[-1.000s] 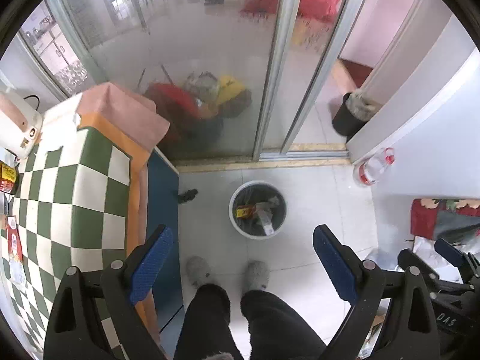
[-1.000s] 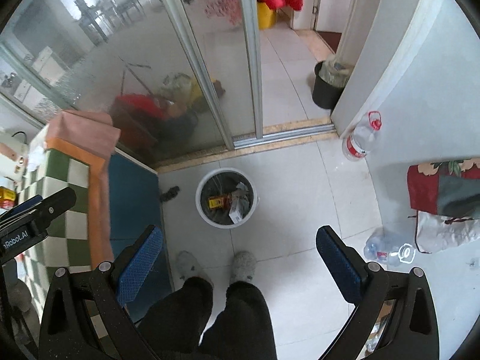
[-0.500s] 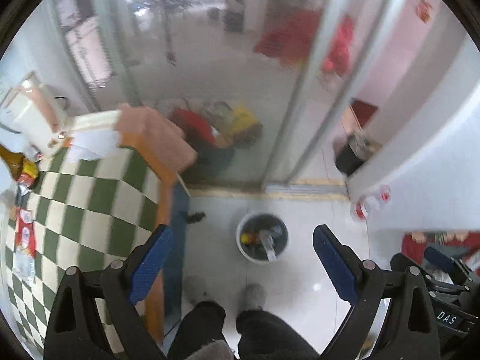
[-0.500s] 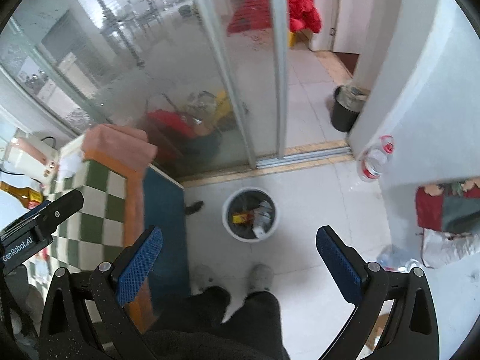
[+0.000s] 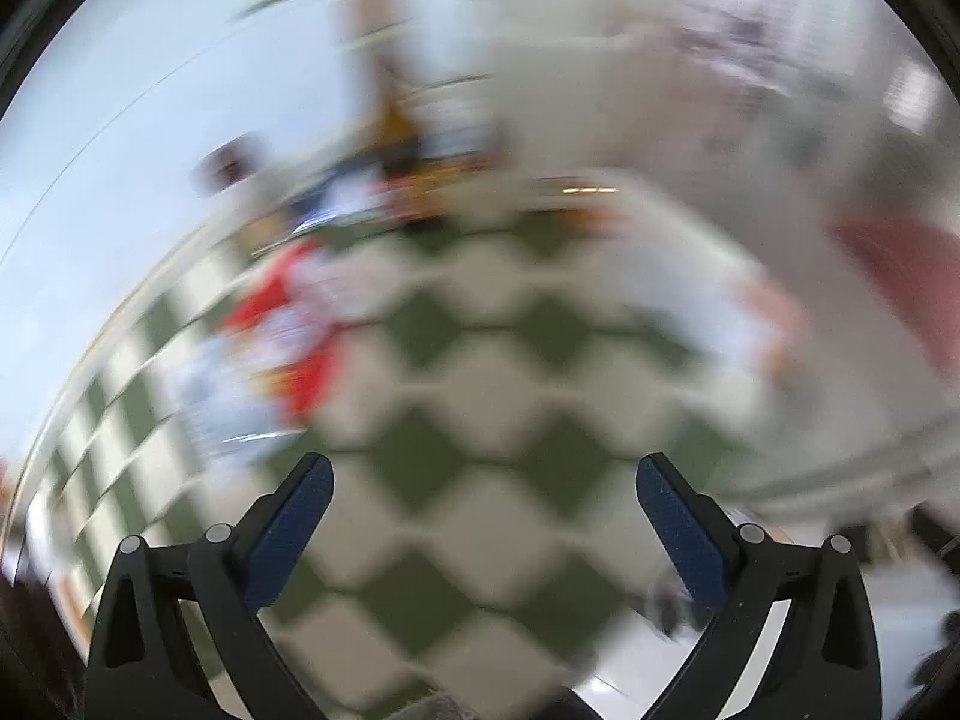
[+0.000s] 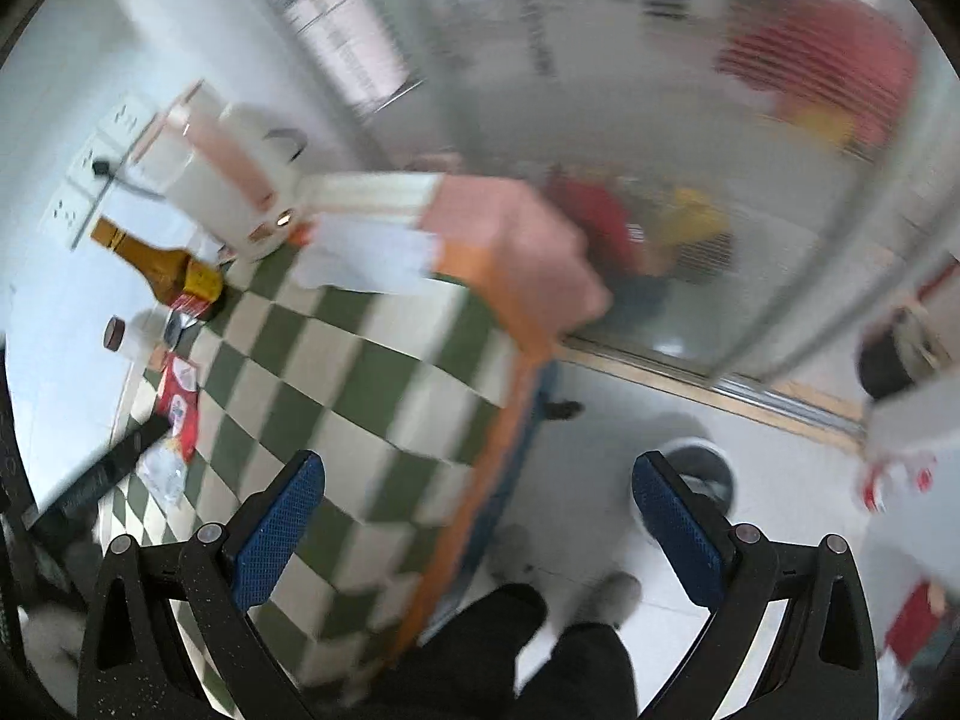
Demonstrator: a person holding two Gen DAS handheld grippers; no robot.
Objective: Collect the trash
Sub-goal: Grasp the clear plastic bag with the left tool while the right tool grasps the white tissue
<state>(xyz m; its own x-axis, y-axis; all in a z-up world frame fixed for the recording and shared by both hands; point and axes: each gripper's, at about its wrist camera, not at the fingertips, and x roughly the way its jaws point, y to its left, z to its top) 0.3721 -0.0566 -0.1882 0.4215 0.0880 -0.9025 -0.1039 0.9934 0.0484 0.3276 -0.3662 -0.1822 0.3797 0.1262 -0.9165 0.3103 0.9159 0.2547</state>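
My left gripper [image 5: 480, 516] hangs over the green-and-white checked tablecloth [image 5: 480, 420]; its jaws are opening and nothing is between them. This view is heavily blurred; red and white wrappers [image 5: 288, 330] lie on the cloth to the left. My right gripper [image 6: 474, 516] is open and empty above the table's edge. In the right wrist view a red wrapper [image 6: 180, 396] and a clear plastic wrapper [image 6: 162, 474] lie at the table's left side, and white paper [image 6: 366, 258] lies near the far corner. The white trash bin [image 6: 708, 474] stands on the floor, partly behind the right finger.
A brown bottle [image 6: 156, 264], a small jar [image 6: 120, 336] and a white appliance [image 6: 222, 192] stand at the table's far side by the wall. A person's dark legs [image 6: 540, 648] and slippers are below. Glass sliding doors [image 6: 600, 120] are behind; a plastic bottle [image 6: 894, 480] is on the right.
Both views have swung from the floor and the bin toward the checked table. The left view now looks straight onto the cloth and is smeared by motion. Both grippers stay empty.
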